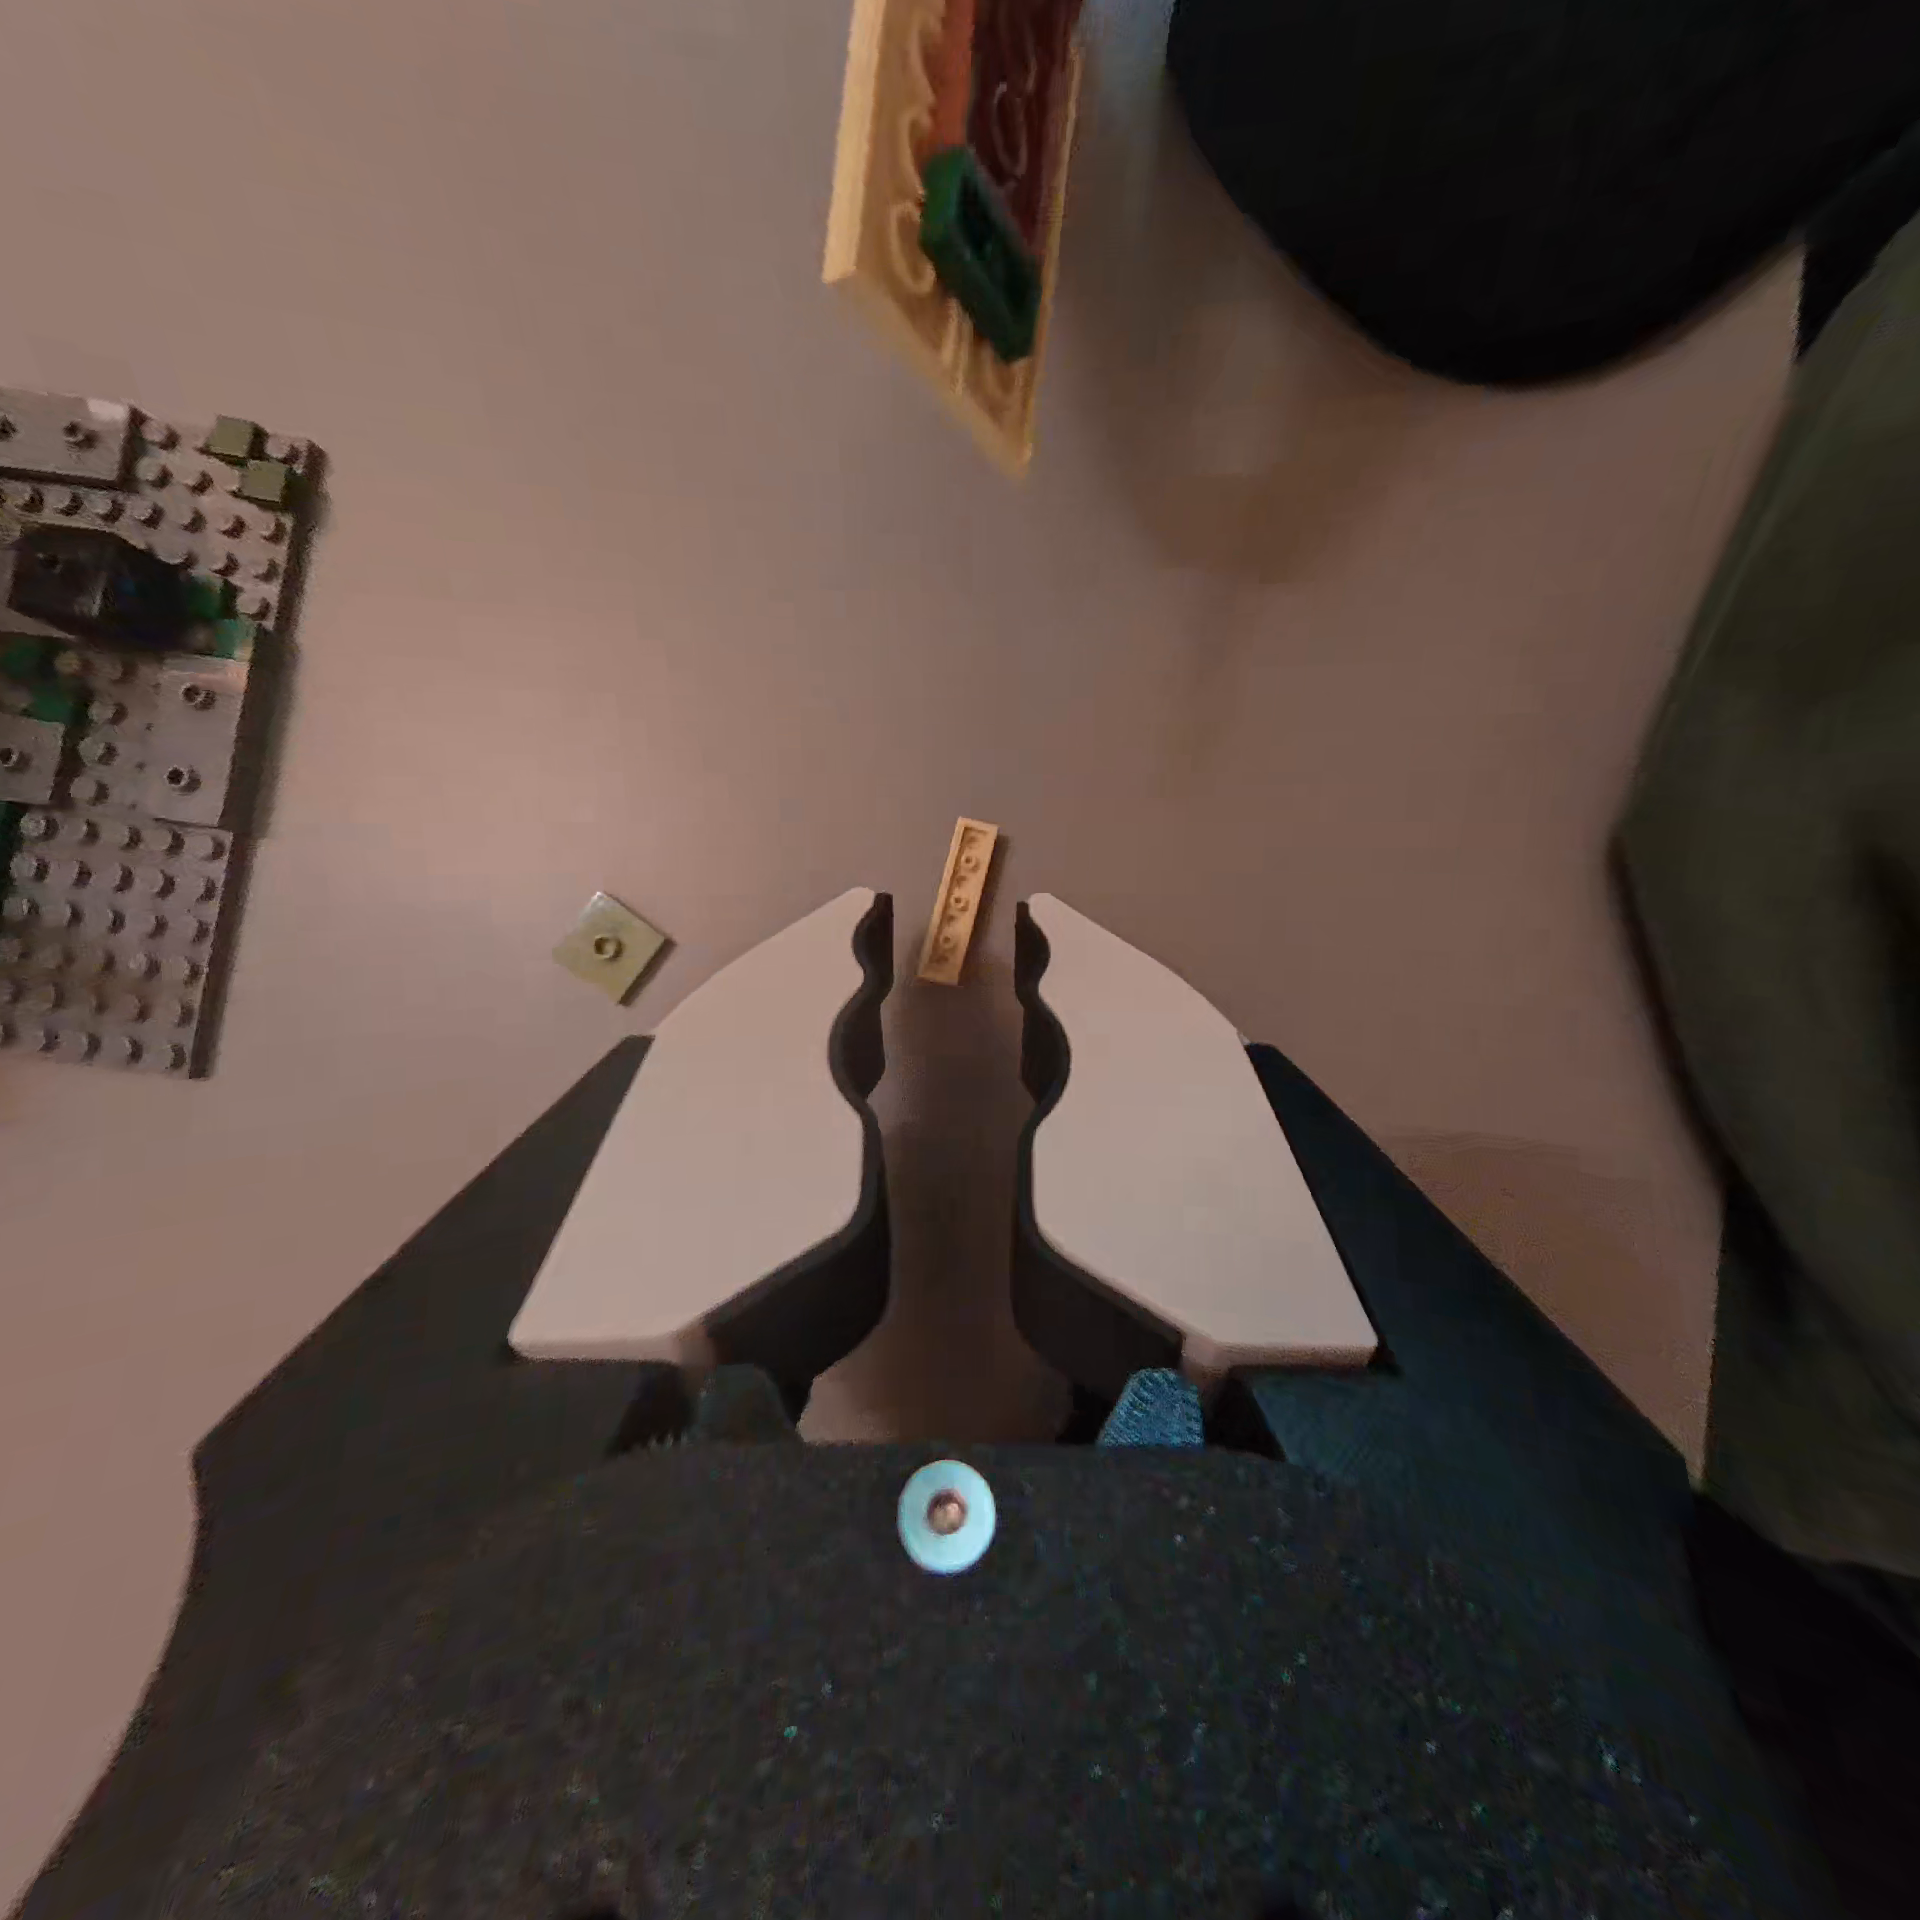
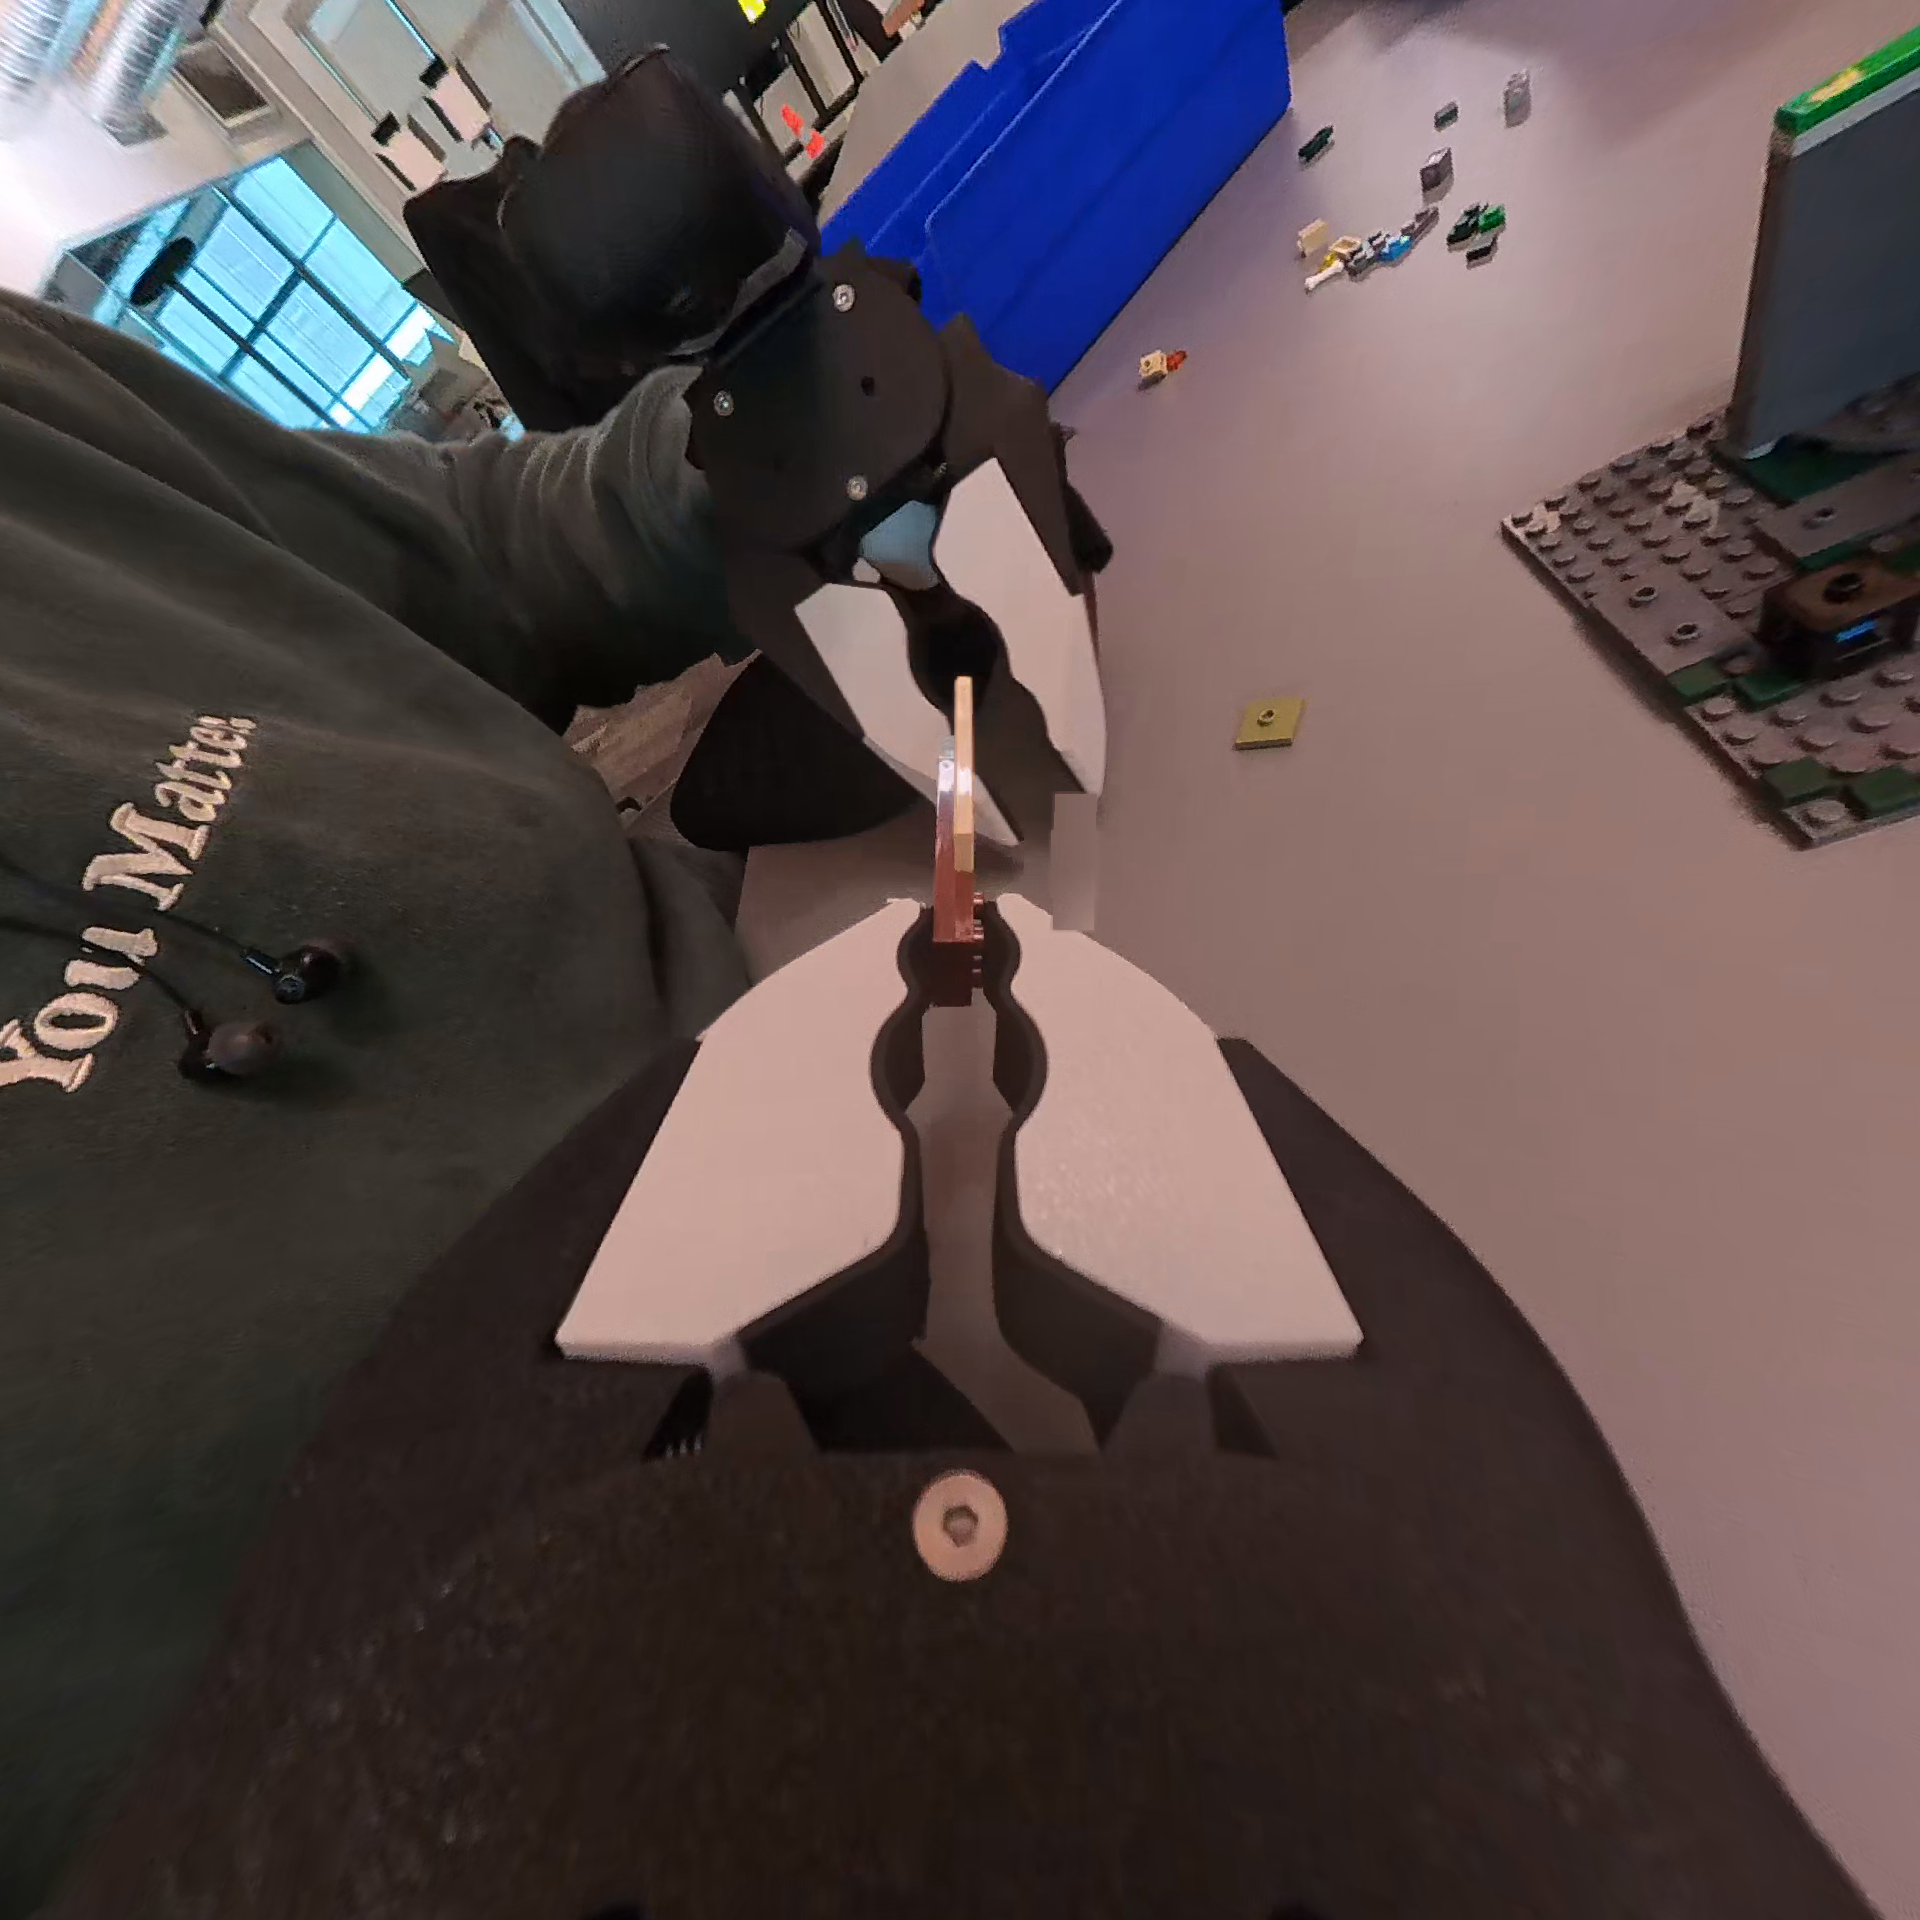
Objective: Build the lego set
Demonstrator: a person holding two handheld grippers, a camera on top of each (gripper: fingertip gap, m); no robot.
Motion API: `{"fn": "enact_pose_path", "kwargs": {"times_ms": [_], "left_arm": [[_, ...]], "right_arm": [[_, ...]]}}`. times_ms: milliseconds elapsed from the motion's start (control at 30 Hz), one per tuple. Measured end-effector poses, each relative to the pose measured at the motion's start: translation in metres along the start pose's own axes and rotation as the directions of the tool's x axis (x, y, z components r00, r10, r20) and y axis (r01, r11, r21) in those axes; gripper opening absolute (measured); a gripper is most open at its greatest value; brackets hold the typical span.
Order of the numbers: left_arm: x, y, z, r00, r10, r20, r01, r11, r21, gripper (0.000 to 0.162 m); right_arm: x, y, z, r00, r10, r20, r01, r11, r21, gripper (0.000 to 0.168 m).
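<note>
Between my left gripper's parted fingers, a thin tan plate is lying flat on the pale table, gripped by nothing. I am holding my right gripper clenched on a tan-and-brown flat assembly, carrying it edge-on above the table; in the left wrist view it is showing a dark green piece on its face. An olive square tile is sitting near the grey studded baseplate.
</note>
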State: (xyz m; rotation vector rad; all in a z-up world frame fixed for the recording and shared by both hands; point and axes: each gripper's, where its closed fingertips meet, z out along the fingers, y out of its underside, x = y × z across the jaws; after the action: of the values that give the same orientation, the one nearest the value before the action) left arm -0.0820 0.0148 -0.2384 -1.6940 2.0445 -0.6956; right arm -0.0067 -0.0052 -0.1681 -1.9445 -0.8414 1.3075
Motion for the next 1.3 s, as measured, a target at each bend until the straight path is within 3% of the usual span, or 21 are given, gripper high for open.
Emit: {"fn": "enact_pose_path", "kwargs": {"times_ms": [333,433,500,1300], "left_arm": [[0.001,0.004,0.013,0.994,0.07,-0.078,-0.08,0.988,-0.134,0.02],[0.003,0.004,0.014,0.993,0.068,-0.095,-0.081,0.987,-0.141,0.008],[0.003,0.004,0.014,0.994,0.055,-0.097,-0.068,0.988,-0.14,0.008],[0.008,-0.017,-0.002,0.993,0.118,-0.031,-0.117,0.993,0.034,0.007]], "right_arm": [[0.003,0.004,-0.008,1.0,0.002,0.002,-0.002,1.0,0.008,0.008],[0.003,0.004,-0.008,1.0,0.002,0.004,-0.002,1.0,0.009,0.008],[0.003,0.005,-0.008,1.0,-0.002,0.005,0.002,1.0,0.009,0.008],[0.008,0.01,-0.006,0.999,0.044,0.028,-0.044,0.999,-0.016,0.008]]}}
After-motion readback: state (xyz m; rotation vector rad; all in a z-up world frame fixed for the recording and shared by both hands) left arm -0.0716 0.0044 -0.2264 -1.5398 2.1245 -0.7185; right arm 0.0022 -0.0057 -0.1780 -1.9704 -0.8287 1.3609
